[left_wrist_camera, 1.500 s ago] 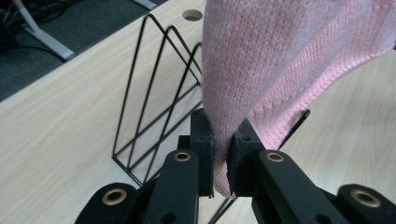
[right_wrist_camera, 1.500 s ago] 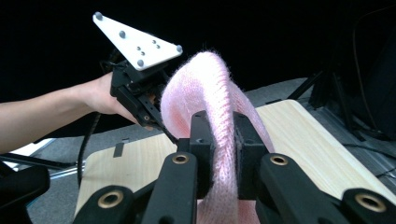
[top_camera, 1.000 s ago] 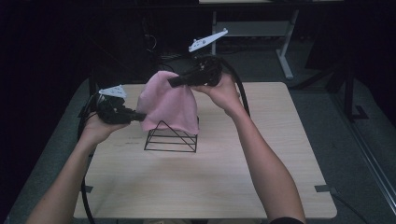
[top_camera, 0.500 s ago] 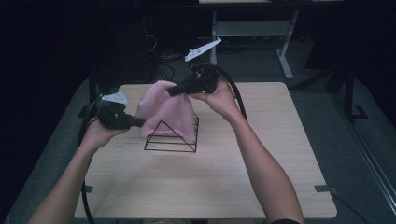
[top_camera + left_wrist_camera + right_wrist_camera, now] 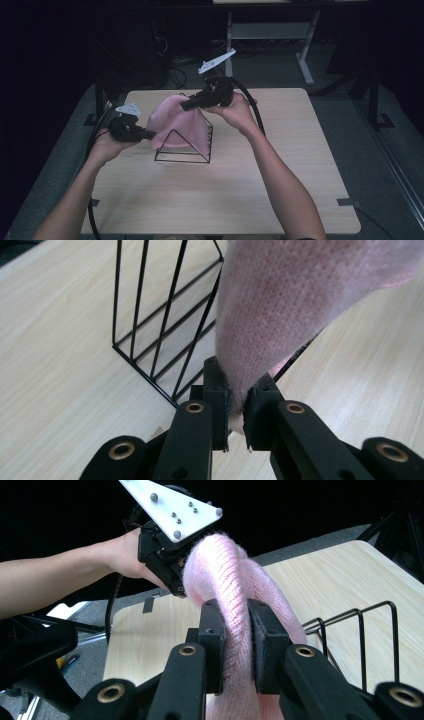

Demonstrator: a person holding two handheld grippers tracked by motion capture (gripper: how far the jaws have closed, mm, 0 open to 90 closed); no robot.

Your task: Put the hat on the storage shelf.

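Pink knit cloth [image 5: 176, 124] hung draped over a black wire rack [image 5: 184, 145] near the far edge of the table [image 5: 225, 190], left of its middle, stretched between two hand-held grippers. The risk, by the look of it, was a snag: loose knit pulled down across the rack's thin wires could catch on a corner, and a tug from either side might then tip the light frame or drag it toward the left edge. A slack hold could also let the fabric slide off one slope. The left gripper [image 5: 235, 405] had its jaws nearly together, pinching the cloth's lower hem beside the rack's base. The right gripper [image 5: 235, 630], above the rack's peak, had its jaws closed tight on a thick fold of the knit, the pads pressing it from both sides.
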